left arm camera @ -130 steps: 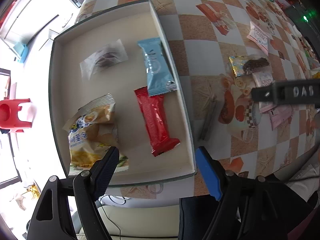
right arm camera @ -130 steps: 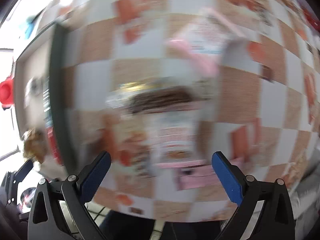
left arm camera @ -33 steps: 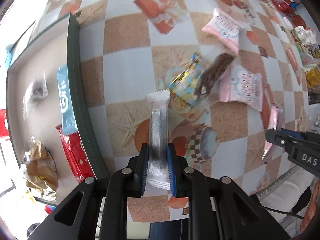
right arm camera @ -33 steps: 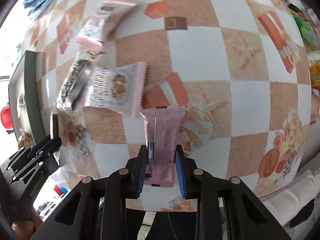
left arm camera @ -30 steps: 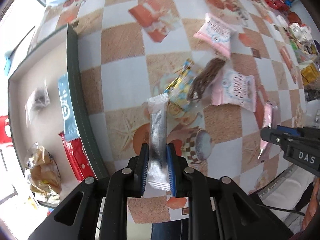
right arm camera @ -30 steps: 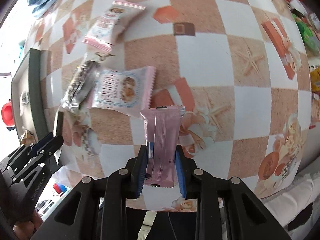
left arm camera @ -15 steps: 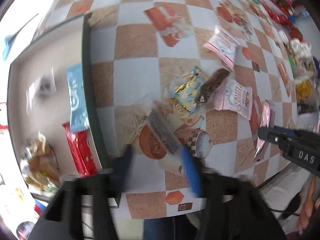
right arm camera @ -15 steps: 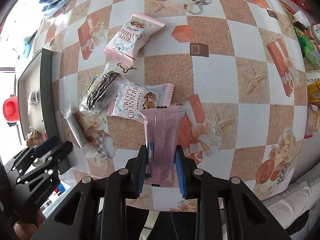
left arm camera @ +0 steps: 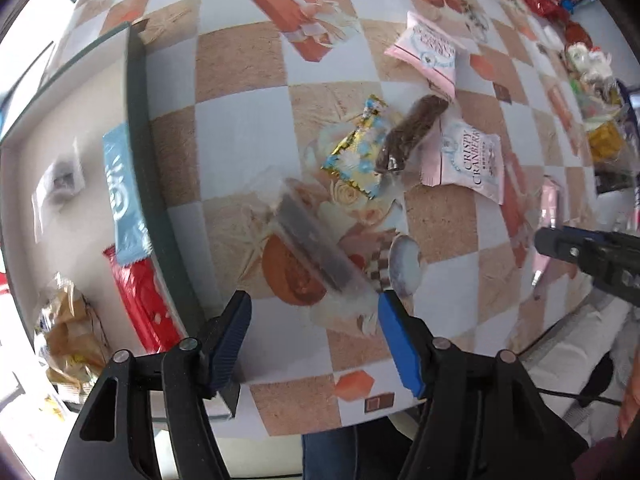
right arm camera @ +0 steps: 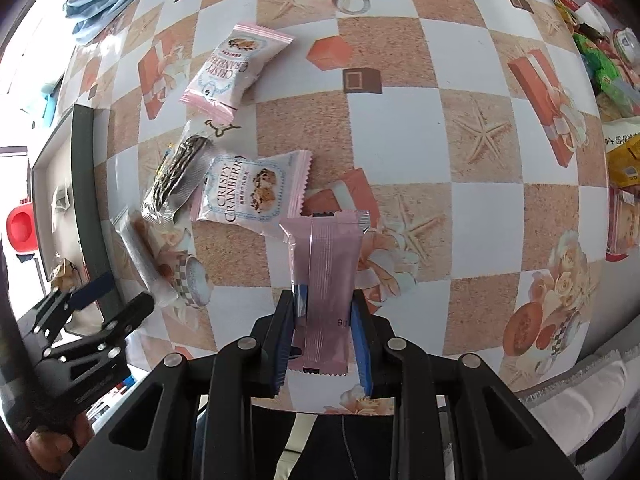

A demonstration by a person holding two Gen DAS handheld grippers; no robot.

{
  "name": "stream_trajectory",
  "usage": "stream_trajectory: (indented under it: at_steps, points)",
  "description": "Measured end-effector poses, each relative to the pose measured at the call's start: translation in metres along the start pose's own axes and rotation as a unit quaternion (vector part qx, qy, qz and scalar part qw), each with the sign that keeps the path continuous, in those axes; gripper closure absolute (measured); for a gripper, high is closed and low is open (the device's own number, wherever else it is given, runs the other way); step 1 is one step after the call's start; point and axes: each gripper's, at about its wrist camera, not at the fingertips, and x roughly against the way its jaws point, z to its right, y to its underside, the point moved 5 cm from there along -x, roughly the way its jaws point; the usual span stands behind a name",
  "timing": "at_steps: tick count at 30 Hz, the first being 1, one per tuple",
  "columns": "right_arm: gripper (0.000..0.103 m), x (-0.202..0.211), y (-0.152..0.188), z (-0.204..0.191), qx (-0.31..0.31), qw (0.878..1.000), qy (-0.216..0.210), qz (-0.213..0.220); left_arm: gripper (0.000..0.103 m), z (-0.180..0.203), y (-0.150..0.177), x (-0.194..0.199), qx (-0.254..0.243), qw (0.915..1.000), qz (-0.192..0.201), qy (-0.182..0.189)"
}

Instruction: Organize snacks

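Pink wafer bar [right arm camera: 325,280] is sitting pinched in the right claw [right arm camera: 323,334], left claw [left arm camera: 314,334] gaping empty over the clear-wrapped bar [left arm camera: 316,248]: best carrying it level to the tray [left arm camera: 138,120].

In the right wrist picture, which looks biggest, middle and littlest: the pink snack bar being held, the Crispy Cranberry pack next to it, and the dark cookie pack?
1. Pink snack bar, though it looks big partly because the right gripper holds it close to the camera.
2. Crispy Cranberry pack.
3. Dark cookie pack, clearly the slimmest.
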Motion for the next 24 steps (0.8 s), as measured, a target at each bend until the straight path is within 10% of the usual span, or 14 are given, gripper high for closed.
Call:
stream_trajectory:
  at_steps: [12,19,24]
  points:
    - [0.074,-0.011,0.004,0.020,-0.003,1.000,-0.009,-0.008,0.027,-0.043,-0.017,-0.006,0.147,0.9874,-0.033,0.050]
    - [0.074,-0.002,0.004,0.031,0.006,1.000,0.003,-0.002,0.027,-0.026,-0.028,-0.027,0.175,0.9820,-0.070,0.010]
    - [0.074,0.002,0.003,0.029,0.014,1.000,0.005,0.001,0.058,-0.013,-0.038,-0.020,0.141,0.9876,-0.060,-0.036]
